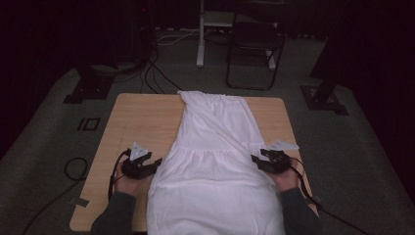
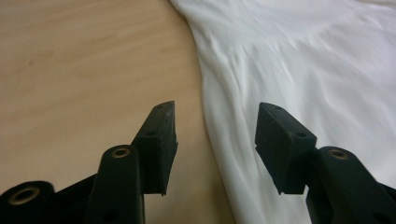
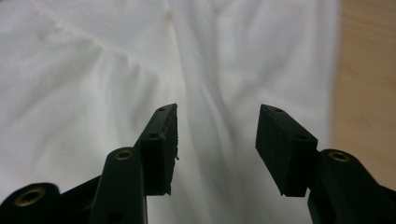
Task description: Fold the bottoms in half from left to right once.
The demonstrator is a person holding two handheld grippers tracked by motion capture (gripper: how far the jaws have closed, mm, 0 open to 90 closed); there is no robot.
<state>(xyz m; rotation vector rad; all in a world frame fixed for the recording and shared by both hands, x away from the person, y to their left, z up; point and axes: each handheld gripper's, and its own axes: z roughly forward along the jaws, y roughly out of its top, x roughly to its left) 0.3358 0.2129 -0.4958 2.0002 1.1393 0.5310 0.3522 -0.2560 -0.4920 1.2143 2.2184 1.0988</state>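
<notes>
- Nearest the camera, the wide hem of the white dress [image 1: 215, 196] hangs over the table's near edge between the person's forearms. It looks spread flat lengthwise so its sides can be reached from both flanks.
- The left gripper [image 1: 155, 163] sits just beside the dress's left edge. Its jaws are parted with nothing between them, and in the left gripper view [image 2: 215, 135] the cloth's edge runs up through the gap without touching either pad, so it looks freshly let go or not yet pinched.
- The dress narrows toward the far end of the wooden table [image 1: 142, 117], its gathered seam lying level with both hands.
- The right gripper [image 1: 254, 159] mirrors this at the right edge. In its own view [image 3: 216, 135] the jaws are parted over white cloth, gripping nothing.
</notes>
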